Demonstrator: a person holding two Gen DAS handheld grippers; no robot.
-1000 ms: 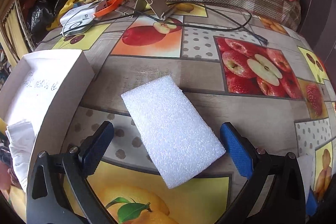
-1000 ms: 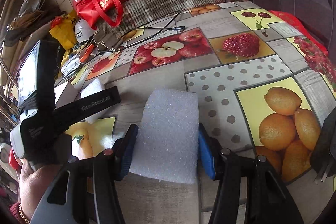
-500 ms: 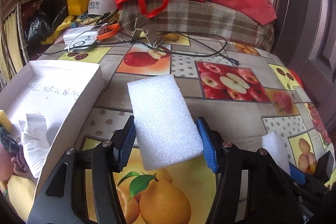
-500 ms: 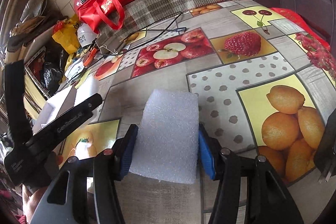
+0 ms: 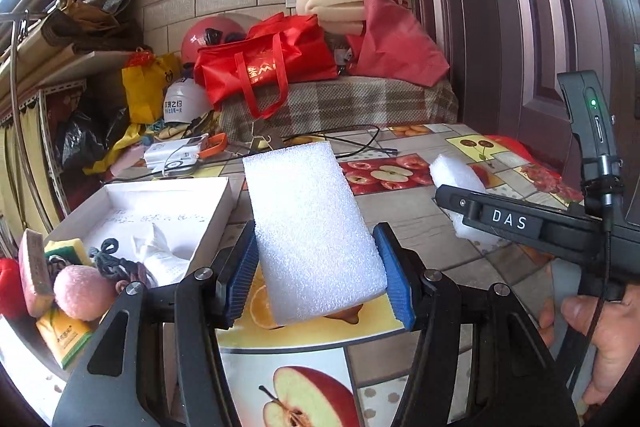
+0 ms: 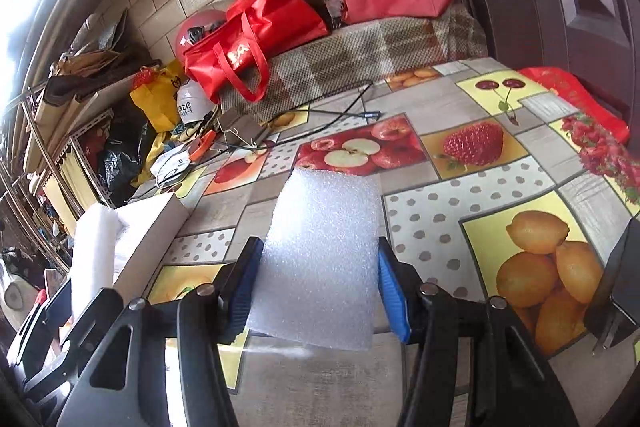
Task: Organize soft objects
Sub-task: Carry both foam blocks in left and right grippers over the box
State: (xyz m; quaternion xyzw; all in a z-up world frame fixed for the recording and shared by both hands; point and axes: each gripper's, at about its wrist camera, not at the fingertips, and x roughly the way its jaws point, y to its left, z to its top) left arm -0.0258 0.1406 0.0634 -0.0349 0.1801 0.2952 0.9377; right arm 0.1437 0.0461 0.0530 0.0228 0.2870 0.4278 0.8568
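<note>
Each claw clamps a foam pad, left claw and right claw, lifted clear of the desk, likely bound for the white box.

Black claw (blue ribbed pads)

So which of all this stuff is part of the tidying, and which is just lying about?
Part of the job:
- white foam block in the left gripper
- white foam block in the right gripper
- white cardboard box
- pink soft ball

Just lying about:
- red shopping bag
- black cable
- red helmet
</note>
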